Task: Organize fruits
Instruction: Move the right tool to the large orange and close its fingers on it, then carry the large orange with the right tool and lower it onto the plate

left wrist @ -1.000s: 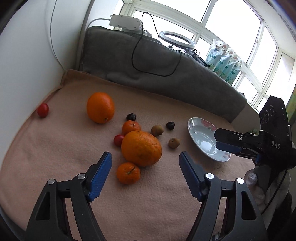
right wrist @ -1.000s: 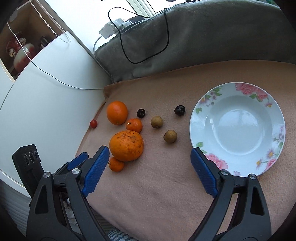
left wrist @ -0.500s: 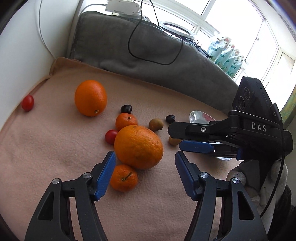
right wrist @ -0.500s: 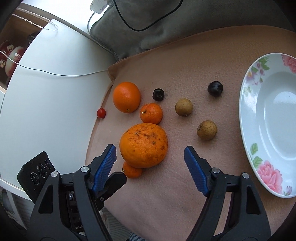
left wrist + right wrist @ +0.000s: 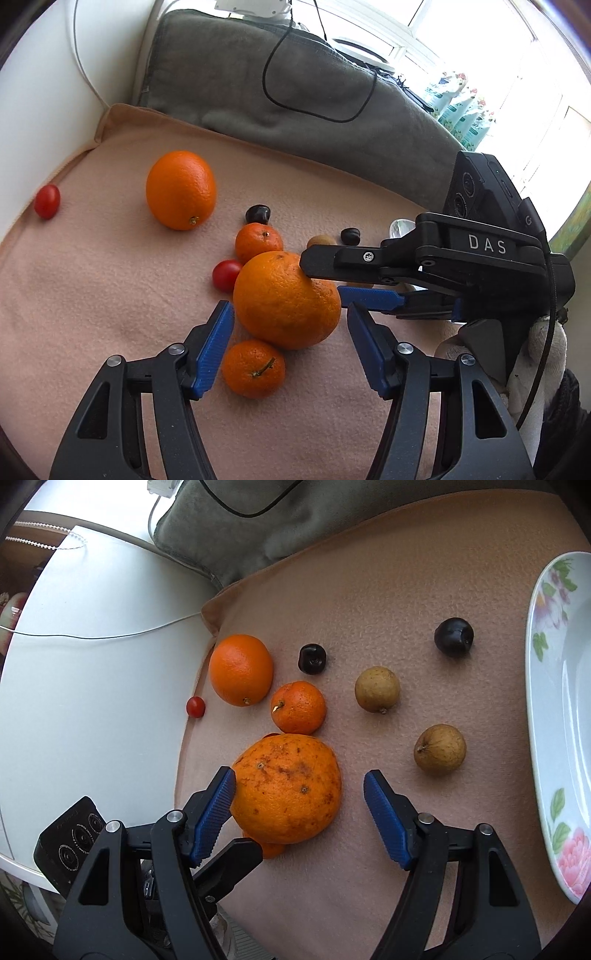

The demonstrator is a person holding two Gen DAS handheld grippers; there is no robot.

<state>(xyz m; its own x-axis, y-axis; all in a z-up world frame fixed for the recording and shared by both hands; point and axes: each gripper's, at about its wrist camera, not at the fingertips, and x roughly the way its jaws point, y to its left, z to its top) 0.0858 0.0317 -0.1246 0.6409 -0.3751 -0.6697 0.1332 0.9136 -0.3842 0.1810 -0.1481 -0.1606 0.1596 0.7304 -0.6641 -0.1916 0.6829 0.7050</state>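
Big speckled orange (image 5: 286, 788) on beige cloth (image 5: 369, 590), right tongs (image 5: 299, 805) spread around it, left tongs (image 5: 290, 345) spread too

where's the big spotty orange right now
The big orange lies on the pink blanket between the open jaws of the right gripper, low and centre in the right wrist view, just below a small mandarin.

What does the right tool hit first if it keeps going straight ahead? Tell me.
The big speckled orange. It already sits between the right tool's open fingers, close against the left pad; whether they touch is unclear.
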